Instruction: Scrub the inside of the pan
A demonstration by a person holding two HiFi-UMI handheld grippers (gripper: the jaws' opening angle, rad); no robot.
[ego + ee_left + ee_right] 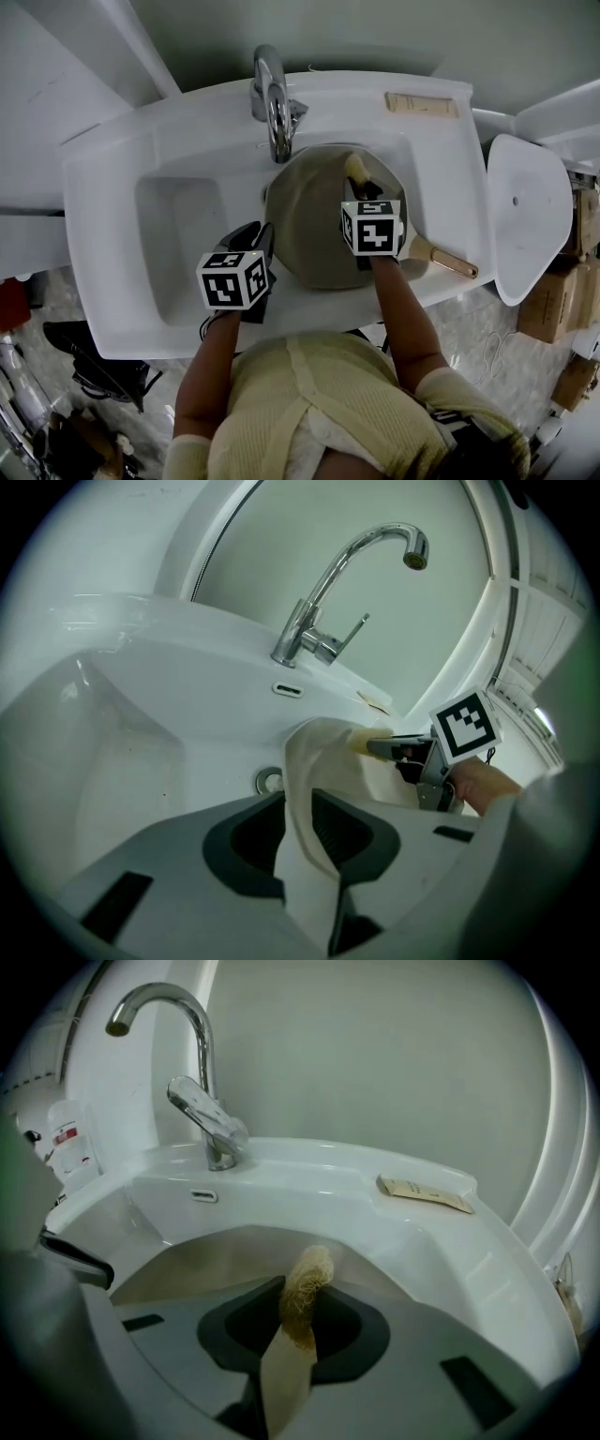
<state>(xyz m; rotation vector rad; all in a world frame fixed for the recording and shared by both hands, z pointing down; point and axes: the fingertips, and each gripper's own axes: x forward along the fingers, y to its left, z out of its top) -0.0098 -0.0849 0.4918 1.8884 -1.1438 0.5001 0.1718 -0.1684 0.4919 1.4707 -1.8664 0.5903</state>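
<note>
My left tongs (265,242) clamp the rim of the cream round metal pan (314,234), just in front of the chrome faucet (274,103). My right tongs (358,192) pinch a fibrous tan loofah scrubber (355,169). The pan looks rigid and probably slick, so the rim is the best hold.

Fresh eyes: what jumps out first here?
A beige pan lies in the white sink basin, under the chrome faucet. The left gripper is clamped on the pan's rim, and the right gripper holds a loofah scrubber pointed into the pan.
</note>
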